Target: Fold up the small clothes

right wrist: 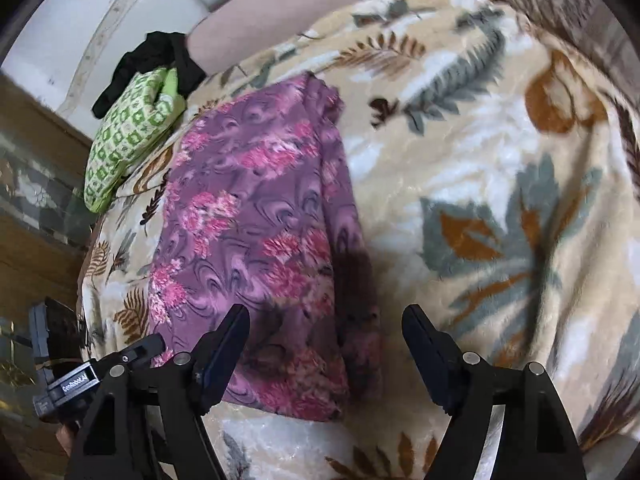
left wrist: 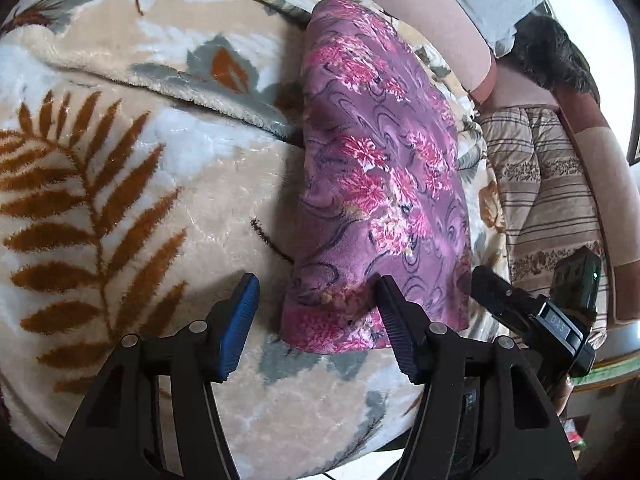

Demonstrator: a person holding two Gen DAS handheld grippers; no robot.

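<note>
Purple floral garment [left wrist: 376,184] folded into a long strip, lying flat on the leaf-patterned fleece blanket [left wrist: 132,184] that covers the bed. Left tongs [left wrist: 314,312] spread wide and gripping nothing, poised above the garment's near end, right fingertip [left wrist: 390,300] over the cloth, left one over bare blanket beside it. Right tongs [right wrist: 326,330] likewise agape and empty, straddling the garment's near right edge [right wrist: 256,216]. Green patterned cloth [right wrist: 128,136] and a black item [right wrist: 160,60] heaped beyond the garment's far left corner, well apart from both tongs.
</note>
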